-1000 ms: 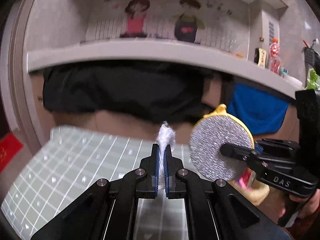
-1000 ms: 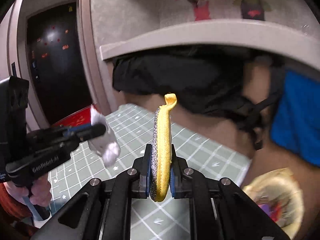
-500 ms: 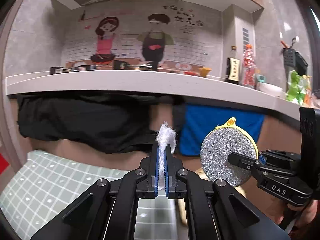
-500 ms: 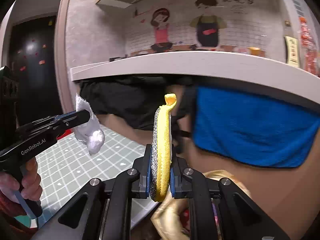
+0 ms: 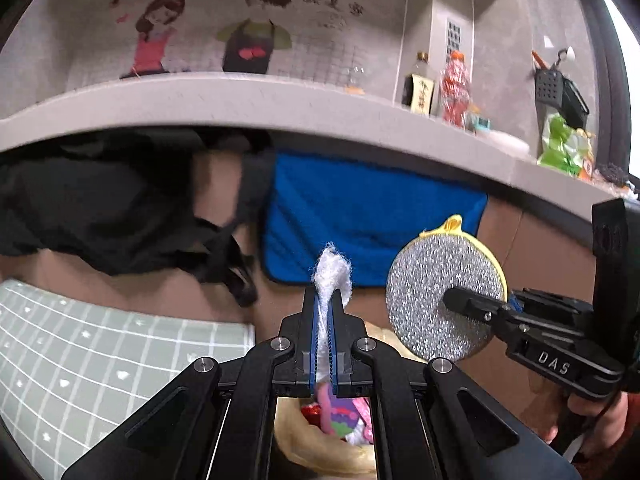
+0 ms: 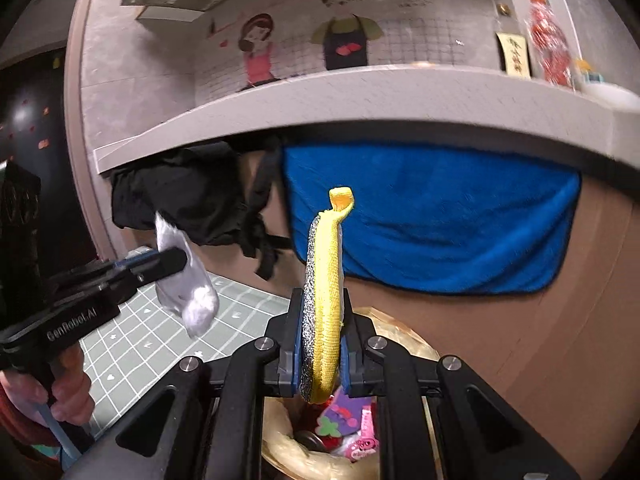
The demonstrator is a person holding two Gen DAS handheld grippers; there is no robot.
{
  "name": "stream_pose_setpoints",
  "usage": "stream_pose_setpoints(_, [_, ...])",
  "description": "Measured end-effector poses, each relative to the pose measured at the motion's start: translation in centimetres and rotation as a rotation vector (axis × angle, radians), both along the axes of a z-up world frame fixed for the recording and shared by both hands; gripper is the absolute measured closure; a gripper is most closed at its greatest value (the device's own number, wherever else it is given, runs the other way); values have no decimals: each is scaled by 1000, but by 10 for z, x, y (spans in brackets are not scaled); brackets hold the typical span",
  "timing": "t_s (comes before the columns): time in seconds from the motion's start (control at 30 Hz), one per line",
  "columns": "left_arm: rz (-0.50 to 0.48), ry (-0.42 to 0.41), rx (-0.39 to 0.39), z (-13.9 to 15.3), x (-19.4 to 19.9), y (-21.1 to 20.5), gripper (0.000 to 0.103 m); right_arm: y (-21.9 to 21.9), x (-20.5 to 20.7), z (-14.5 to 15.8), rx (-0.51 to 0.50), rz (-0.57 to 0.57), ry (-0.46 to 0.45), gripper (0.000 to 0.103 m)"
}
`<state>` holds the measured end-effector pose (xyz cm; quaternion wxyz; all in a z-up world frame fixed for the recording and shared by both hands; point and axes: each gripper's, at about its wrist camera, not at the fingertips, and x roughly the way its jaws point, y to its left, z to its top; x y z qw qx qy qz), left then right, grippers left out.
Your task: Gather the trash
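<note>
While both hover above the yellow-lined trash bin (image 6: 280, 446), your left gripper (image 5: 324, 312) clamps a white fluffy tissue wad (image 5: 332, 272). Your right gripper (image 6: 320, 344) pinches a round silver-and-yellow scouring pad (image 6: 322, 300).

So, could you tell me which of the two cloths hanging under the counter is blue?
The blue cloth hangs on the right; the black cloth on the left is bunched, with dangling straps.

Silver-and-yellow scrubber (image 5: 440, 298), white tissue (image 5: 331, 274), blue towel (image 5: 368, 216), green white-gridded mat (image 5: 100, 360).

each camera sits just behind its own gripper, looking forward and slightly down along the fingers, close above the trash bin (image 5: 320, 444). both views share the blue towel (image 5: 360, 216), the worktop (image 6: 360, 96) edge and wall mural (image 6: 304, 36).
</note>
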<state>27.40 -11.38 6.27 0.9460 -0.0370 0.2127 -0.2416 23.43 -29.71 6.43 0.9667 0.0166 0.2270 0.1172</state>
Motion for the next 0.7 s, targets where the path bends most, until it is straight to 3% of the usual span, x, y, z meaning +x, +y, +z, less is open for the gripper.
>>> stream_pose_setpoints(0.27, [-51,84,8,-31,23,-23,99,-16,15,-22,24,-29,47,88])
stream_pose_setpoints(0.37, [-93,140,4,-40,36,-28,88,-18,18,-29,38,-30,58,82])
stream_pose_setpoints(0.43, [-109,182,-13,-47,43,-25,64,-18,23,-36,24,-51,76,72])
stream_pose_setpoints(0.47, [-117,201,-24,-49,46,-23,61,-18,24,-40,20,-65,86,70])
stream_pose_setpoints(0.6, [-139,262,-30,-56,51,-15,60,-19,22,-52,37,-83,118,70])
stream_pose_setpoints(0.7, [-84,280,-19,-58,46,-2,60,-14,15,-56,29,-101,123,70])
